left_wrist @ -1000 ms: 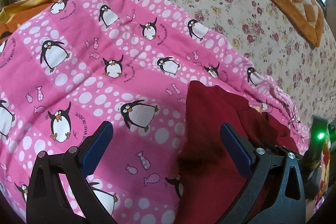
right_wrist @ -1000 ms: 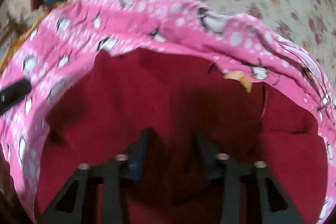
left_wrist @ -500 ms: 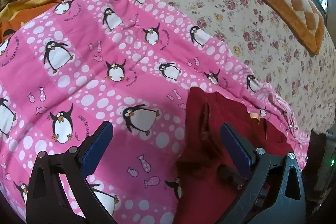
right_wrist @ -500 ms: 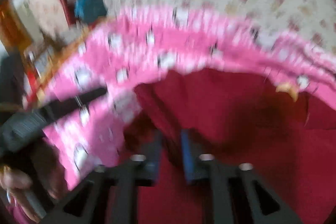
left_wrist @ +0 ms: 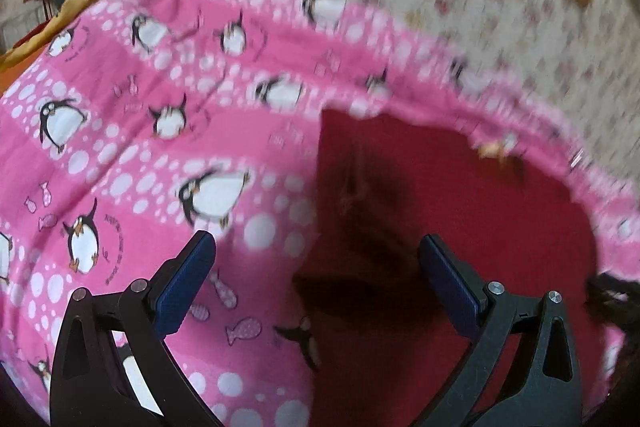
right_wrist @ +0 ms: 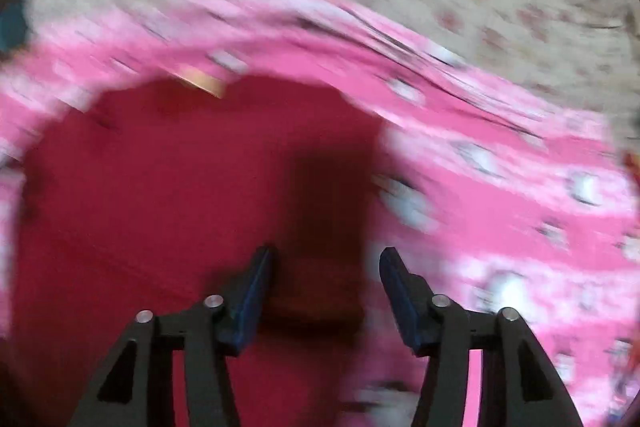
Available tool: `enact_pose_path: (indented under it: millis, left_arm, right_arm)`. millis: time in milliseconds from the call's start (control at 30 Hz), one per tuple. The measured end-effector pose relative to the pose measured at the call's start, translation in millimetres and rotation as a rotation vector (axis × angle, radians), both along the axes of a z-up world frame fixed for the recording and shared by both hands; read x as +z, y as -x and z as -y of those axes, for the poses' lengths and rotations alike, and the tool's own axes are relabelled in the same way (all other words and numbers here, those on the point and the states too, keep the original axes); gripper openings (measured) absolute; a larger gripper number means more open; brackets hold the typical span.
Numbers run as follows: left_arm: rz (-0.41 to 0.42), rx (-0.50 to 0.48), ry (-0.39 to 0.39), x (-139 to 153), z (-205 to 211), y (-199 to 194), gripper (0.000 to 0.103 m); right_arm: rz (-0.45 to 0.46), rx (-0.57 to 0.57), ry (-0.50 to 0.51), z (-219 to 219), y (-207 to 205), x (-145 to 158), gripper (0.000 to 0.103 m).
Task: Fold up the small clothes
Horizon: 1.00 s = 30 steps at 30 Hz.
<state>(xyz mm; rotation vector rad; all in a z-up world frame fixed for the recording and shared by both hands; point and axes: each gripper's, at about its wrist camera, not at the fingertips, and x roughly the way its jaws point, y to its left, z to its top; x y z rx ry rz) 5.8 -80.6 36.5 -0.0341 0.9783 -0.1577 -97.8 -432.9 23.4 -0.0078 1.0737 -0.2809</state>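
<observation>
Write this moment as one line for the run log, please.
left gripper: jaws open, empty | right gripper: jaws open, empty | red garment: lying on pink penguin blanket | frames: blurred

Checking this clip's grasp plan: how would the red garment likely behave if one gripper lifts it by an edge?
The red garment looks thin and already creased where it lies on the penguin blanket, so it would probably droop rather than hold shape. It seems light. A doubled-over darker flap near the open right gripper may unfold when lifted.
</observation>
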Motion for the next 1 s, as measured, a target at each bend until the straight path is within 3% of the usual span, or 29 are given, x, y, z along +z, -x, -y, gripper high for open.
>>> enact_pose_path:
  millis: [133,267,300,367,433,467,533,600,700,833,900,967,1000]
  left_arm:
    - [-0.034,0.013,0.009,-12.8,-1.4,-3.6,0.102]
    - [-0.034,0.017,0.018,-12.6,-3.2,-2.4,0.102]
    - [-0.032,0.016,0.013,-13.1,-2.2,-2.4,0.102]
    - [-0.031,0.014,0.008,-13.4,-2.2,-1.9,0.102]
    - [-0.032,0.014,0.009,-12.9,-1.8,-2.2,0.102]
    - [-0.033,0.012,0.011,-12.9,-1.8,-2.1,0.102]
    - [-0.040,0.013,0.016,-12.3,-1.5,-2.6,0.102]
    - [-0.043,0.008,0.020,-11.5,-0.3,-2.0,0.102]
    - [-0.045,0.005,0.002,-12.7,2.8,-1.7,0.102]
    - [-0.049,0.002,0.013,-10.9,0.7,0.3,0.102]
    - [-0.048,0.000,0.012,-11.0,1.6,2.0,0.102]
    - [-0.040,-0.005,0.004,-10.7,3.6,5.2,0.102]
    - [-0.037,-0.010,-0.001,-10.4,4.4,7.0,0.102]
  right_arm:
    - [0.077,-0.058,-0.178,28.0,23.3,1.2,0.053]
    - [0.175,-0.077,-0.220,27.0,26.6,17.8,0.055]
    - [0.195,-0.081,-0.239,31.4,24.2,22.4,0.058]
    - [0.235,-0.126,-0.293,39.1,10.7,21.2,0.073]
    - [0.235,-0.162,-0.335,46.3,-5.1,11.5,0.073]
    - [0.201,-0.173,-0.357,49.0,-17.4,2.1,0.060]
    - [0.143,-0.126,-0.311,45.7,-31.6,-5.9,0.028]
    - [0.154,-0.126,-0.211,43.8,-31.4,-1.4,0.023]
    - [0.135,-0.160,-0.091,44.7,-26.8,-3.4,0.023]
    - [0.173,-0.150,-0.160,44.4,-8.7,11.2,0.023]
    - [0.192,-0.089,-0.190,30.8,3.7,21.7,0.025]
    - [0.179,-0.034,-0.183,13.7,11.5,21.8,0.043]
    - [0.153,-0.019,-0.174,8.2,15.5,16.7,0.043]
